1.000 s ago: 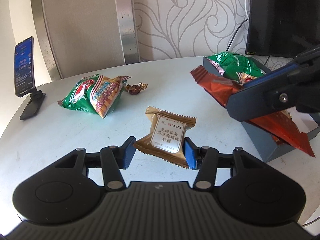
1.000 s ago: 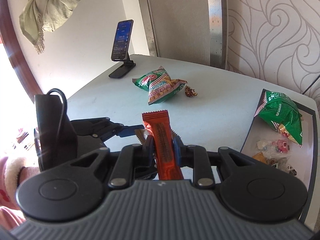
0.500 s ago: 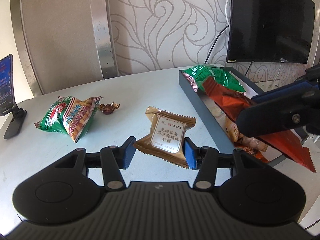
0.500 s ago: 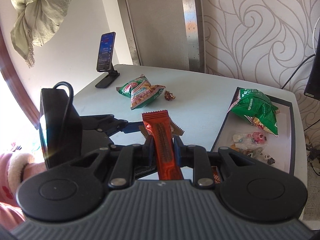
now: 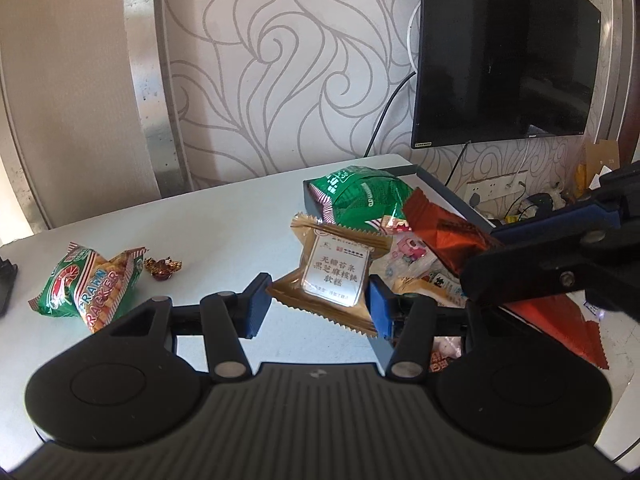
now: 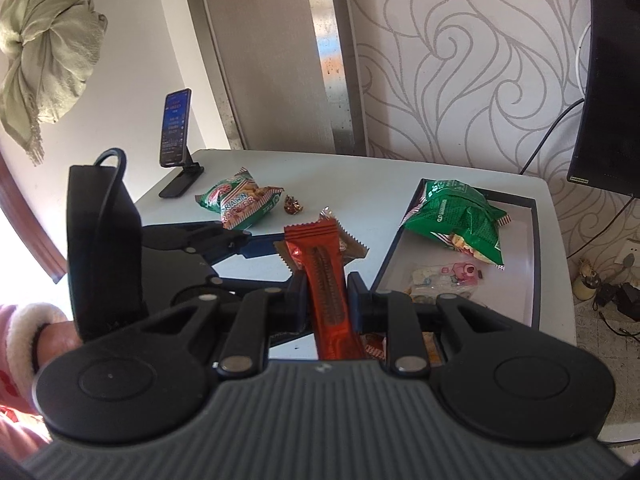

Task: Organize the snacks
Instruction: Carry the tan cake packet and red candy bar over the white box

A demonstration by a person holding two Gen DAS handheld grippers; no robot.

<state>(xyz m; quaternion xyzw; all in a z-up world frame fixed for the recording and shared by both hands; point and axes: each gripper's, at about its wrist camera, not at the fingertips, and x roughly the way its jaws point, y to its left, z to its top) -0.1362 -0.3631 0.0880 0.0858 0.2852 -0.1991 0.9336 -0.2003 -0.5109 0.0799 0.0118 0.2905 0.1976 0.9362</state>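
Observation:
My left gripper point(image 5: 316, 308) is shut on a gold-brown pastry packet point(image 5: 334, 276) and holds it in the air at the near left edge of the dark tray point(image 5: 440, 188). My right gripper point(image 6: 325, 300) is shut on a red wafer bar point(image 6: 326, 276) and holds it above the tray's near end; the bar also shows in the left wrist view point(image 5: 444, 232). The tray point(image 6: 532, 264) holds a green snack bag point(image 6: 452, 216) and small pink and white sweets packets point(image 6: 444, 276).
A green and orange prawn cracker bag point(image 5: 92, 280) and a small foil-wrapped candy point(image 5: 162, 268) lie on the white table at the left. A phone on a stand point(image 6: 176, 136) is at the far corner. A black monitor point(image 5: 500, 56) hangs on the wall behind the tray.
Both grippers have swung right toward the tray with their snacks still held. The pastry packet now hangs at the tray's edge and the red bar is over the tray.

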